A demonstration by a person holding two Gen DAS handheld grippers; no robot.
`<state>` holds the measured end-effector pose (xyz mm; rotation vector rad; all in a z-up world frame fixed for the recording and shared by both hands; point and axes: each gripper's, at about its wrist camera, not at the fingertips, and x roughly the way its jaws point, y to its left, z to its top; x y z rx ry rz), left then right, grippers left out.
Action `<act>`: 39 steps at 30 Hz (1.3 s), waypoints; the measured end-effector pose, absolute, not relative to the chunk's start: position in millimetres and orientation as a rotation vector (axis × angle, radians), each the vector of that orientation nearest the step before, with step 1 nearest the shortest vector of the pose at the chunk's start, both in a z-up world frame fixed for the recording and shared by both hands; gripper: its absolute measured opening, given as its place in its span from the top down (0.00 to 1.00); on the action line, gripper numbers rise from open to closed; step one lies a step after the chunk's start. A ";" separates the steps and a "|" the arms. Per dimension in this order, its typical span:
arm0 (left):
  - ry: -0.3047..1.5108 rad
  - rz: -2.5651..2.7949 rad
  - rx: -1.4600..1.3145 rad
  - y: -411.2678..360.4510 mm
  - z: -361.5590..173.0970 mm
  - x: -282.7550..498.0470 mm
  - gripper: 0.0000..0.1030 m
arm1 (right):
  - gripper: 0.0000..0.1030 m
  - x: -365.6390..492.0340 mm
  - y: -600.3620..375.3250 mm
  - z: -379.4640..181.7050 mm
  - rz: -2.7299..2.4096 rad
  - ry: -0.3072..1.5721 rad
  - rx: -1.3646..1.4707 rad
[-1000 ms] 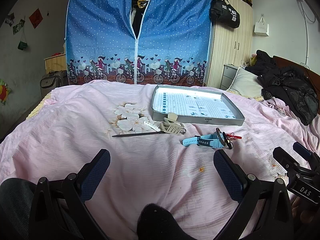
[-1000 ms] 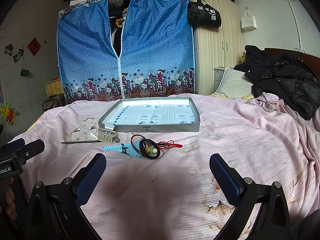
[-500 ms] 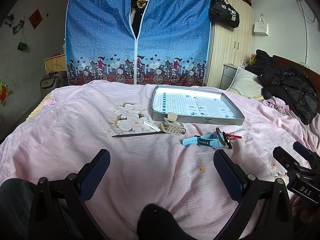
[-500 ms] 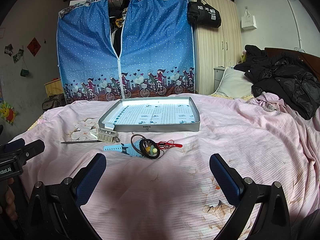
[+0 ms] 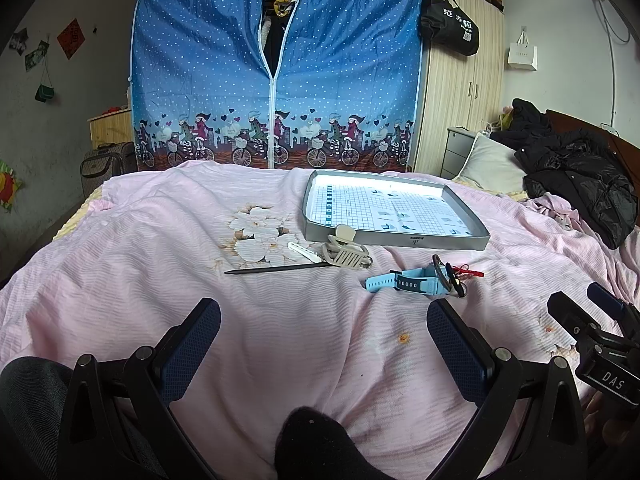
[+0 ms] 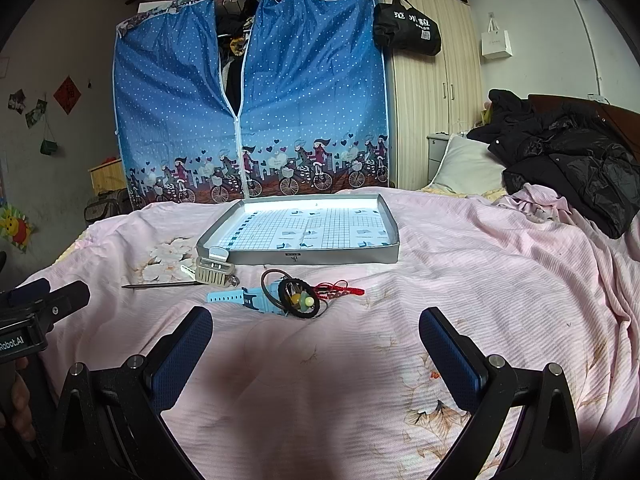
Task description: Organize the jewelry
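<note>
Nothing has shifted since the earlier frames: both tools hover over the pink bedspread [image 6: 480, 272]. Left gripper [image 5: 323, 340] and right gripper [image 6: 316, 344] each stand spread wide, holding nothing. At twelve o'clock lies the grey tray [image 6: 304, 257]. Just before it sit a cream hair claw [image 5: 346, 254], a dark stick [image 5: 276, 269], a blue watch [image 5: 404, 281] and, seemingly, hair ties [image 6: 298, 300] tangled with red cord [image 6: 344, 290].
</note>
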<state>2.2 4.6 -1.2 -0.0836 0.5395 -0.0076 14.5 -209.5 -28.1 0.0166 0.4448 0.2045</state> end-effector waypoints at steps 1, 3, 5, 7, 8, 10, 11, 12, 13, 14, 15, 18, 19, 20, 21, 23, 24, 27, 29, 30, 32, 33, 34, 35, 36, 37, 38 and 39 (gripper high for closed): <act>0.540 -0.008 -0.083 4.6 -1.1 2.2 0.02 | 0.00 14.4 -209.3 -28.0 0.205 0.445 0.017; 0.540 -0.008 -0.083 4.7 -1.2 2.1 0.02 | 0.00 14.3 -208.5 -27.5 0.205 0.444 0.017; 0.539 -0.008 -0.083 4.7 -1.2 2.1 0.02 | 0.00 14.4 -209.2 -28.0 0.205 0.444 0.017; 0.540 -0.008 -0.083 4.7 -1.3 2.1 0.02 | 0.00 14.3 -209.5 -28.4 0.205 0.444 0.017; 0.540 -0.008 -0.083 4.6 -1.2 2.2 0.02 | 0.00 14.2 -209.7 -28.6 0.206 0.444 0.017; 0.540 -0.007 -0.082 4.7 -1.3 2.1 0.02 | 0.00 14.2 -209.2 -28.5 0.205 0.444 0.017; 0.541 -0.008 -0.083 4.8 -1.4 2.2 0.02 | 0.00 14.3 -210.1 -29.1 0.205 0.444 0.018; 0.544 -0.013 -0.086 5.0 -1.7 2.5 0.02 | 0.00 14.3 -210.4 -29.2 0.205 0.444 0.019; 0.549 -0.020 -0.090 5.5 -2.4 2.8 0.02 | 0.00 14.2 -210.7 -29.3 0.203 0.443 0.022; 0.553 -0.023 -0.094 6.0 -2.7 2.8 0.02 | 0.00 14.1 -211.4 -29.8 0.198 0.441 0.025; 0.552 -0.023 -0.093 6.1 -2.9 2.4 0.02 | 0.00 13.3 -216.2 -31.2 0.188 0.436 0.044; 0.537 -0.022 -0.077 5.9 -2.4 1.7 0.02 | 0.00 15.9 -225.5 -34.0 0.173 0.441 0.084; 0.535 -0.023 -0.073 5.7 -2.4 1.7 0.02 | 0.00 13.5 -222.7 -25.8 0.176 0.452 0.110; 0.538 -0.028 -0.071 6.7 -3.0 2.4 0.02 | 0.00 14.7 -224.7 -26.4 0.180 0.460 0.124; 0.546 -0.037 -0.073 7.1 -3.7 4.0 0.02 | 0.00 18.3 -229.5 -27.3 0.186 0.477 0.151; 0.575 -0.059 -0.078 8.4 -5.2 10.5 0.02 | 0.00 26.3 -234.0 -28.5 0.202 0.528 0.174; 0.593 -0.074 -0.079 8.1 -5.2 14.8 0.02 | 0.00 31.6 -234.9 -29.1 0.215 0.563 0.176; 0.652 -0.124 -0.068 8.9 -7.0 28.4 0.02 | 0.00 45.7 -235.9 -30.1 0.209 0.651 0.145; 0.668 -0.155 -0.036 5.6 -5.2 35.7 0.02 | 0.00 53.4 -237.9 -27.0 0.202 0.655 0.108; 0.674 -0.169 -0.013 3.8 -3.5 40.4 0.02 | 0.00 57.6 -239.7 -26.8 0.213 0.664 0.091; 0.699 -0.214 0.032 0.2 -0.9 53.3 0.02 | 0.00 70.5 -243.4 -25.7 0.259 0.679 0.056; 0.709 -0.233 0.054 -2.7 -0.8 60.1 0.02 | 0.00 77.0 -244.3 -24.7 0.279 0.683 0.031; 0.721 -0.252 0.078 -5.1 -0.5 68.5 0.02 | 0.00 84.9 -243.9 -23.9 0.298 0.690 0.002; 0.731 -0.268 0.100 -7.7 -1.4 77.5 0.02 | 0.00 93.0 -243.3 -24.9 0.322 0.701 -0.020; 0.738 -0.281 0.113 -10.3 -4.1 85.3 0.02 | 0.00 101.1 -241.9 -27.0 0.347 0.718 -0.038; 0.752 -0.296 0.124 -12.2 -6.9 95.1 0.02 | 0.00 108.3 -240.2 -29.5 0.369 0.735 -0.051; 0.769 -0.310 0.130 -12.9 -11.2 104.4 0.02 | 0.02 114.7 -239.1 -32.2 0.391 0.749 -0.057; 0.783 -0.320 0.134 -13.8 -15.0 112.4 0.02 | 0.04 121.6 -237.4 -36.0 0.414 0.764 -0.061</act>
